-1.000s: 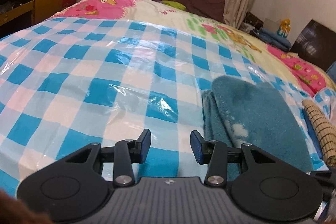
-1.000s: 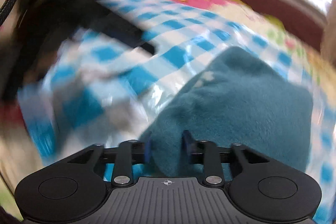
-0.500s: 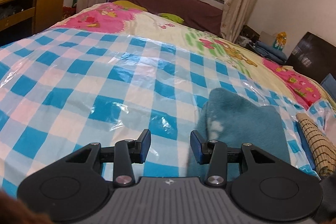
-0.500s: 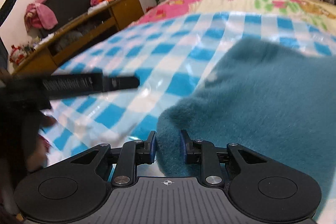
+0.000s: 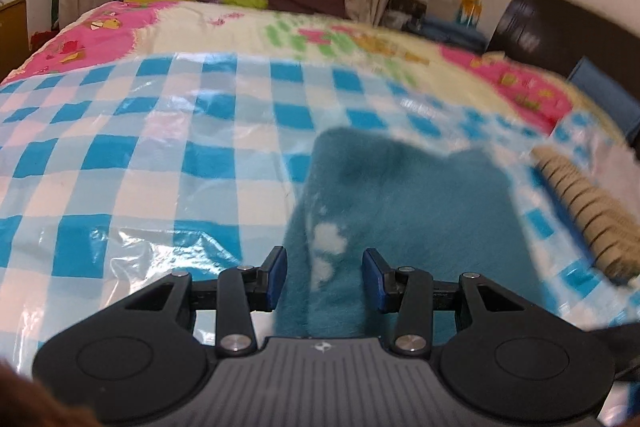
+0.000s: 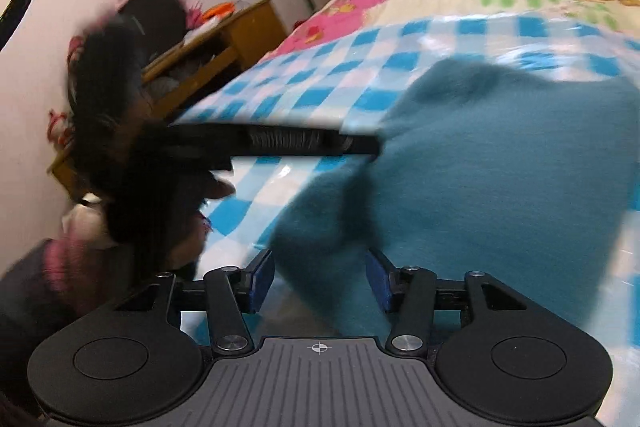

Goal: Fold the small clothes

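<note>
Right wrist: blurred hand [image 6: 200, 195] behind left claw [image 6: 360, 147].

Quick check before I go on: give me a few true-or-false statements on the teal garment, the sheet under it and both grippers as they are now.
1. The teal garment lies on a blue-and-white checked sheet. True.
2. The left gripper is clamped on the garment. False: its pads stand apart, clear of the cloth.
3. The right gripper is opening, cloth between its fingers. True.
4. The garment is red. False: teal with white patches.
</note>
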A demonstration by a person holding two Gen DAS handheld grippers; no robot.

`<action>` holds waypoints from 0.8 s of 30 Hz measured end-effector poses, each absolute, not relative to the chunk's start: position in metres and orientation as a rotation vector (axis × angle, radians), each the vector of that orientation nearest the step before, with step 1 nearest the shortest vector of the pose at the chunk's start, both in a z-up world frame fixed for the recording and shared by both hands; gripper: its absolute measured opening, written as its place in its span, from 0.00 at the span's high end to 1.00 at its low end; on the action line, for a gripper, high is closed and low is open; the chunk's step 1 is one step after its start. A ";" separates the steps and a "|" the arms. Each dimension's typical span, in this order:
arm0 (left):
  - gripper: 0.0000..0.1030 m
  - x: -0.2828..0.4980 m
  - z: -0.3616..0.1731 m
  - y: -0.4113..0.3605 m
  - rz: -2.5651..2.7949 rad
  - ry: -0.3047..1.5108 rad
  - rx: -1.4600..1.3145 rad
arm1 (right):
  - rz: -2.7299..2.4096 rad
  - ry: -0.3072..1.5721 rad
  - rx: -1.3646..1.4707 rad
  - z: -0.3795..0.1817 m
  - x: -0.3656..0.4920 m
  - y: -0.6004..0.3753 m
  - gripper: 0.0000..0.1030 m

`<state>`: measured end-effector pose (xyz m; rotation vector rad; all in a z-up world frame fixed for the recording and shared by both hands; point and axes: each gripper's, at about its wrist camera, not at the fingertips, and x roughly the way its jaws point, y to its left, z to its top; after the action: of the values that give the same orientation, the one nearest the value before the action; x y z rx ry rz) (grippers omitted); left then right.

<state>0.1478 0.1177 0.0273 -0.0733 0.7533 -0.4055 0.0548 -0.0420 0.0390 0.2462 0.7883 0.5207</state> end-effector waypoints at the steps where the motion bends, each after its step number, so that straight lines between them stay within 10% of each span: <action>1: 0.52 0.150 0.023 0.117 -0.400 0.759 -0.065 | 0.488 0.768 0.273 0.044 0.051 -0.058 0.47; 24: 0.46 0.146 -0.008 0.125 -0.258 0.816 -0.225 | 0.122 0.788 0.222 0.015 0.181 -0.116 0.40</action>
<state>0.1458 0.1248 -0.0082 -0.2252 0.8157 -0.2580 0.1815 -0.1164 0.0154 0.2217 0.7880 0.1223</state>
